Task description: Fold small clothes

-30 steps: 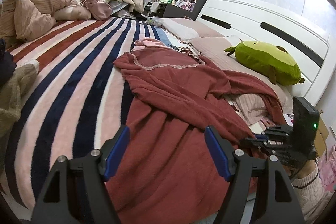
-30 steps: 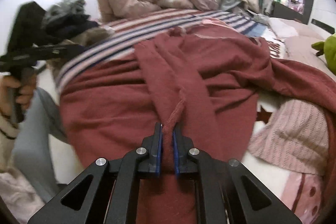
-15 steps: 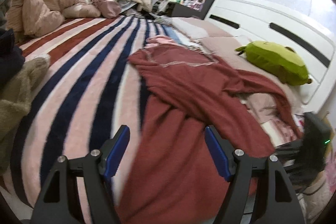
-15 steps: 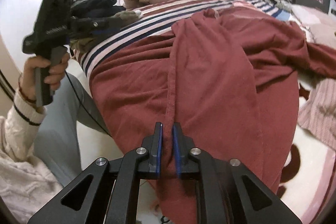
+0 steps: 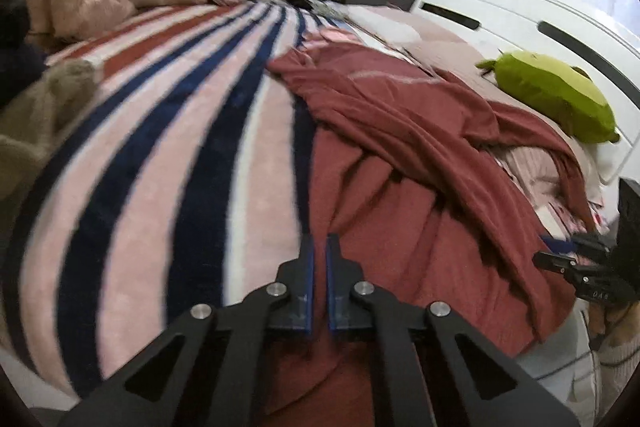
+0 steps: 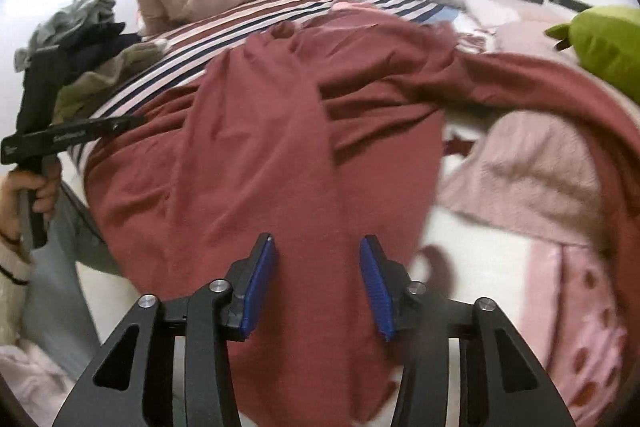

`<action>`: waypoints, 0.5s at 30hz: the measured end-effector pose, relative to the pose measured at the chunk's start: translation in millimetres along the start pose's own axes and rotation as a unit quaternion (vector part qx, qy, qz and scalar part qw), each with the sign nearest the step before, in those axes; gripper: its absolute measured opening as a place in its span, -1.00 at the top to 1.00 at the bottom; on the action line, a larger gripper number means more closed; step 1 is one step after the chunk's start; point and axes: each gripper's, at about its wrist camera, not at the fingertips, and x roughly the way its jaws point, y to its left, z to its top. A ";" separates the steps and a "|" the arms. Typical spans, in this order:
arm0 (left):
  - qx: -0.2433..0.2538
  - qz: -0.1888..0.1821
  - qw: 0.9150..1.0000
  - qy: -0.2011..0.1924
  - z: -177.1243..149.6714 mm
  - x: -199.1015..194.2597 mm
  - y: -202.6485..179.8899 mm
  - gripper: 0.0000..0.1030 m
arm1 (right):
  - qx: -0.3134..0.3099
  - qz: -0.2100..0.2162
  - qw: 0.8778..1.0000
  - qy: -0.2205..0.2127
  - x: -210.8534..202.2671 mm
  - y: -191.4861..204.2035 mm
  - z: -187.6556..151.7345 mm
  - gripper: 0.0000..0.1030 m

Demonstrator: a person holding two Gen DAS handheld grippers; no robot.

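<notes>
**Left tongs pinched at garment edge; right tongs spread above it**

Dark red garment (image 5: 400, 155) lies spread and rumpled on the striped blanket (image 5: 168, 131) of the bed, one sleeve trailing toward the green plush toy (image 5: 556, 95) near the white headboard (image 5: 520, 11).

Left gripper (image 5: 318, 247): blue pads nearly together, only a thin gap between them. Tips sit at the garment's left edge, where red cloth meets the blanket. Whether cloth is caught between the pads cannot be told; view is blurred.

Right gripper (image 6: 316, 267): jaws wide apart, nothing between them. It hangs over the near hem portion of the garment (image 6: 280, 155), red cloth filling the space under both pads. Pink ribbed clothing (image 6: 532, 171) lies just right of it.
</notes>
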 end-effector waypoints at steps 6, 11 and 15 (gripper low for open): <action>0.003 0.075 0.997 -0.006 -6.6 -15.8 19.8 0.97 | -0.006 0.003 1.000 -0.019 -0.8 7.1 4.6 0.95; -0.011 0.069 0.998 0.000 -8.2 -22.9 38.0 0.98 | 0.011 -0.020 0.999 -0.028 -0.7 -2.1 6.0 0.98; -0.008 0.026 0.999 -0.026 2.7 -37.2 30.6 0.08 | 0.031 -0.037 0.998 -0.031 -4.9 -21.2 5.9 1.00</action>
